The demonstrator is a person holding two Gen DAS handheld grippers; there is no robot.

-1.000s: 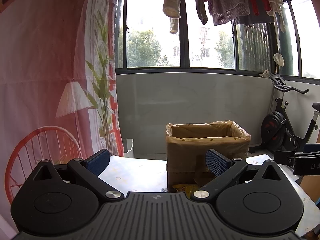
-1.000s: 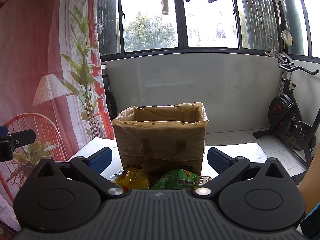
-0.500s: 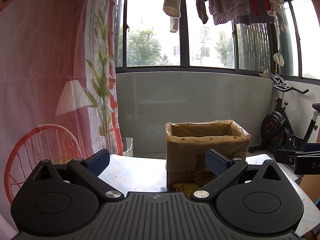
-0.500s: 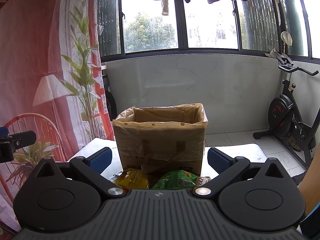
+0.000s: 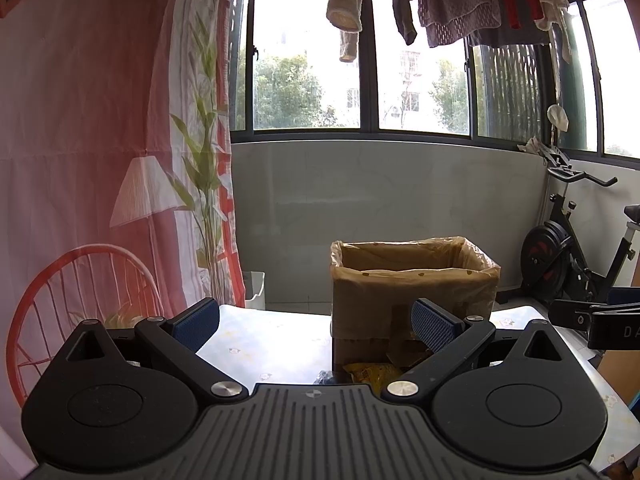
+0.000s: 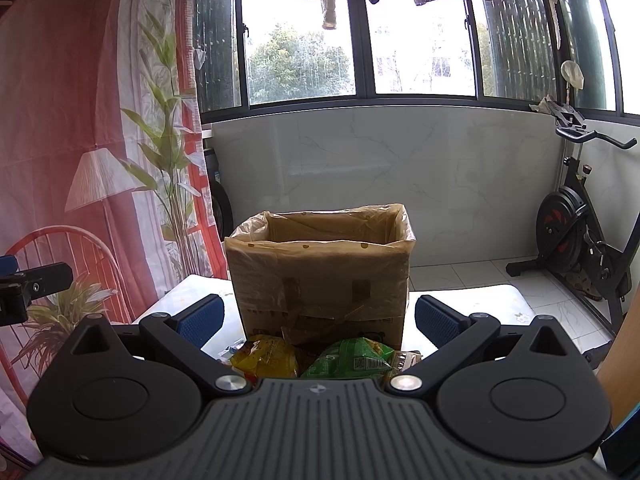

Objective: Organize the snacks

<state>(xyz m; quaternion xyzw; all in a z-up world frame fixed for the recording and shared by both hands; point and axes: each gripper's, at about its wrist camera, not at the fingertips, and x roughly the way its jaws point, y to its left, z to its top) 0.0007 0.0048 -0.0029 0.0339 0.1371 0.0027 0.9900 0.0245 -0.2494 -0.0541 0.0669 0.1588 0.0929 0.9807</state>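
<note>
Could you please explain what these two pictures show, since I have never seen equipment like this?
A person holds a two-finger gripper in each hand, each with a camera looking along its fingers. One picture is from the left gripper, the other from the right gripper; both are open and hold nothing. On the table stands a cardboard box lined with a plastic bag. In front of it lie a yellow snack packet and a green snack packet.

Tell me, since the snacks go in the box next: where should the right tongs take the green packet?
Probably by the puffed upper edge of the green packet, coming down from above. It lies flat before the cardboard box, beside the yellow packet, with the open right tongs over it.
</note>
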